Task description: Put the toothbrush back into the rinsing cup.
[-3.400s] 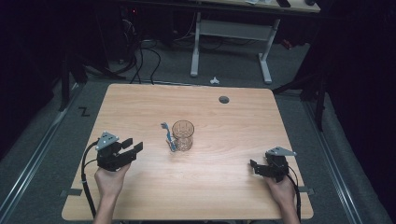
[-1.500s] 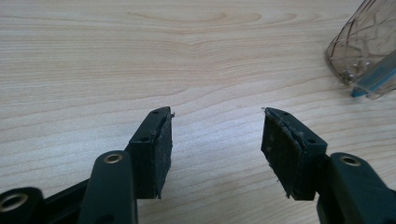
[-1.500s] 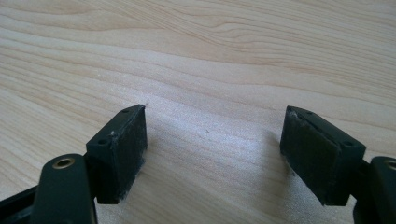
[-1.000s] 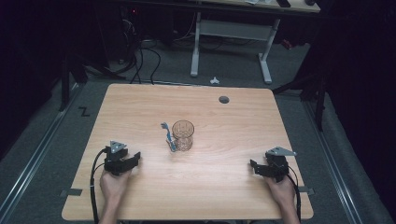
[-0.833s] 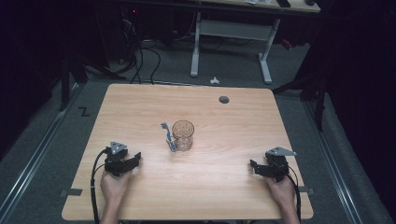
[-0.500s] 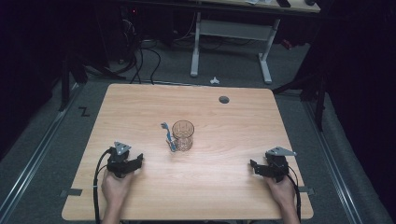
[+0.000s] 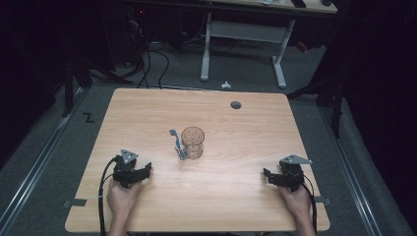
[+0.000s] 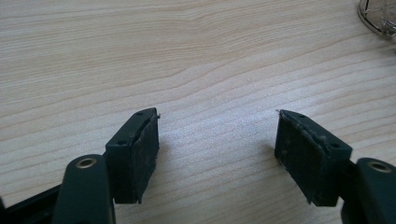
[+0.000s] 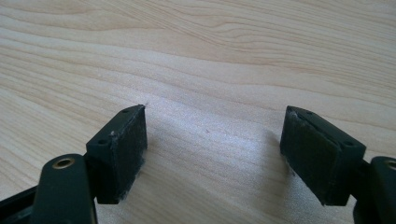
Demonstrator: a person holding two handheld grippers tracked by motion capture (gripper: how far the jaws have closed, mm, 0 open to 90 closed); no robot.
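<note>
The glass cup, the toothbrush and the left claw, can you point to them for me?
glass cup [image 7: 192,143], high view, on its clear side wall.
toothbrush [image 7: 177,145], high view, on its blue handle beside the cup.
left claw [image 8: 217,149], left gripper view, midway between its open tips.

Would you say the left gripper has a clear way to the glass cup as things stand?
Probably yes: the left gripper is open and empty, with bare table up to the glass cup; the toothbrush leans on the cup's near side.
</note>
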